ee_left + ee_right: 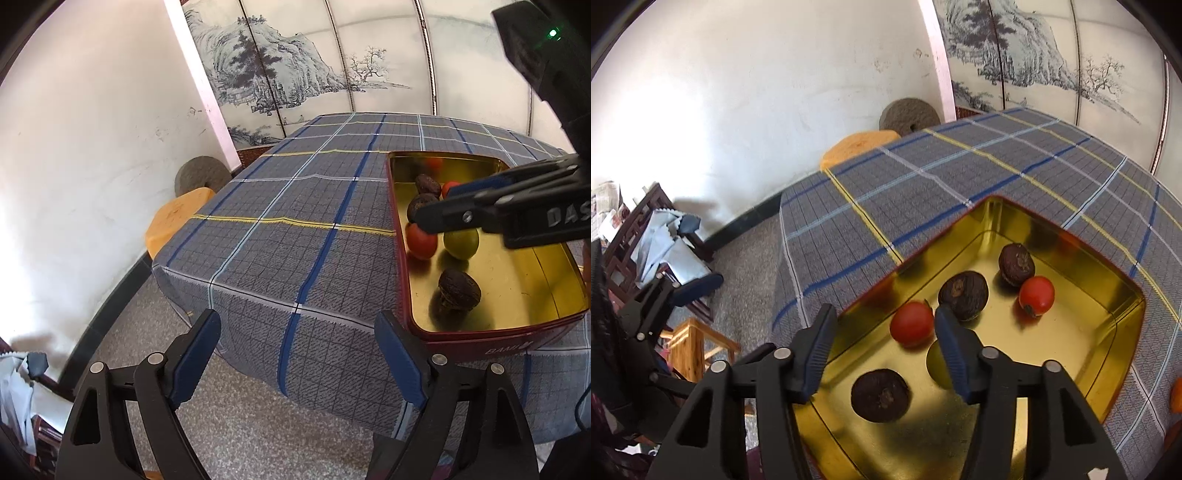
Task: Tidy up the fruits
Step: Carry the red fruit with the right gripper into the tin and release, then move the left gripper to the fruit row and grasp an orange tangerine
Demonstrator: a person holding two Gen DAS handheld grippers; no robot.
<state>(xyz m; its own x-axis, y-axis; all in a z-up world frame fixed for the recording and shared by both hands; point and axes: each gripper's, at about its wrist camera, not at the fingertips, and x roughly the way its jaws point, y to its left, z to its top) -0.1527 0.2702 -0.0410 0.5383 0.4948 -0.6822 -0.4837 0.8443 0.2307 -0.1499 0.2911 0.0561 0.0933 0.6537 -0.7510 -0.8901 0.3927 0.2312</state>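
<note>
A gold-lined red tin (pixel 410 295) sits on the plaid-covered table (pixel 295 206); it also shows in the right wrist view (pixel 1108 332). In it lie three dark brown fruits (pixel 881 395), (pixel 964 294), (pixel 1016 264), two red fruits (pixel 911 324), (pixel 1037 295) and a yellow-green fruit (pixel 461 242), mostly hidden behind a finger in the right wrist view. My right gripper (pixel 884 345) is open and empty, hovering over the tin's near left part; it shows in the left wrist view (pixel 436 206). My left gripper (pixel 295 354) is open and empty, off the table's near edge, left of the tin.
An orange stool (pixel 177 221) and a round grey stone (pixel 201 173) stand by the white wall left of the table. A painted folding screen (pixel 332 66) stands behind the table. Dark wooden furniture with cloth (pixel 661 243) is at the far left. Orange fruit (pixel 1176 395) lies right of the tin.
</note>
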